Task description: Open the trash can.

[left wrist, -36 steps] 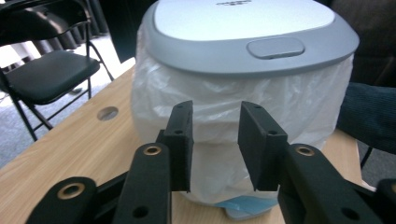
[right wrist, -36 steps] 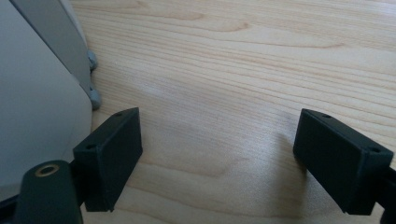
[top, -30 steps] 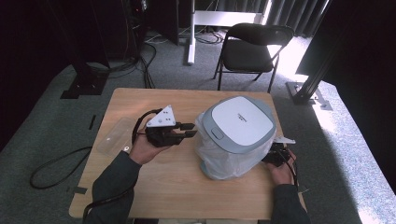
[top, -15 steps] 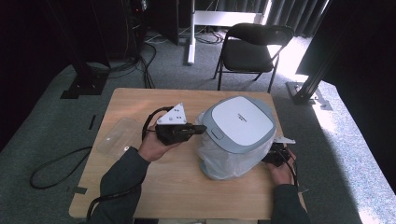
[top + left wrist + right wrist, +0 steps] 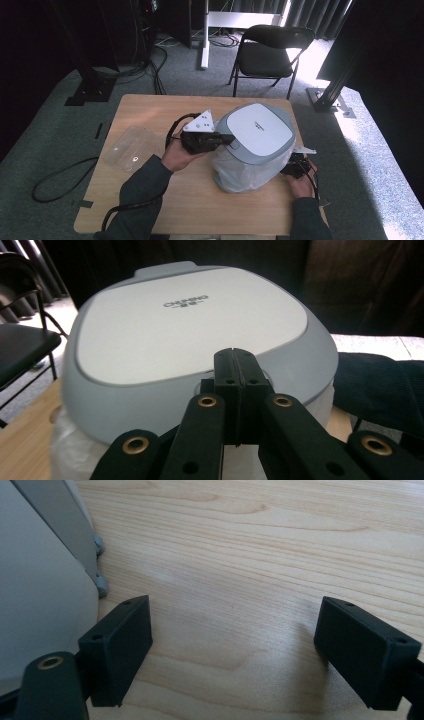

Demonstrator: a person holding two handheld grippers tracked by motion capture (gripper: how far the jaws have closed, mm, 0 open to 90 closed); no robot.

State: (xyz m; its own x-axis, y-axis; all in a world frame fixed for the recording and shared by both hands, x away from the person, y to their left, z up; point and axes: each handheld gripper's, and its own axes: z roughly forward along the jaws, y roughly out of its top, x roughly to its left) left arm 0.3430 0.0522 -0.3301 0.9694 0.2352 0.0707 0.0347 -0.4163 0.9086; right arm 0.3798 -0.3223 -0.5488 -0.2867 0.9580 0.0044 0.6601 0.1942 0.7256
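A grey-lidded appliance [image 5: 257,132] with a white lower body stands on the right half of the wooden table [image 5: 150,200]. My left gripper [image 5: 231,139] points level at its left side. In the left gripper view the jaws are pressed flat together, and the left gripper [image 5: 234,355] has its tips at the front rim of the appliance's lid [image 5: 190,335] with nothing between them. My right gripper [image 5: 295,167] lies low at the appliance's right side. Seen from its own camera, the right gripper [image 5: 235,645] stands open over bare wood, with the appliance wall [image 5: 35,595] just left of its left jaw.
A clear plastic tray [image 5: 131,148] lies on the table's left part. A black folding chair [image 5: 270,55] stands on the floor beyond the far edge. Cables run across the floor at the left. A dark sleeve [image 5: 380,385] rests behind the appliance.
My left gripper has moved right across the table until its tips reach the appliance's lid. The right gripper has stayed where it was.
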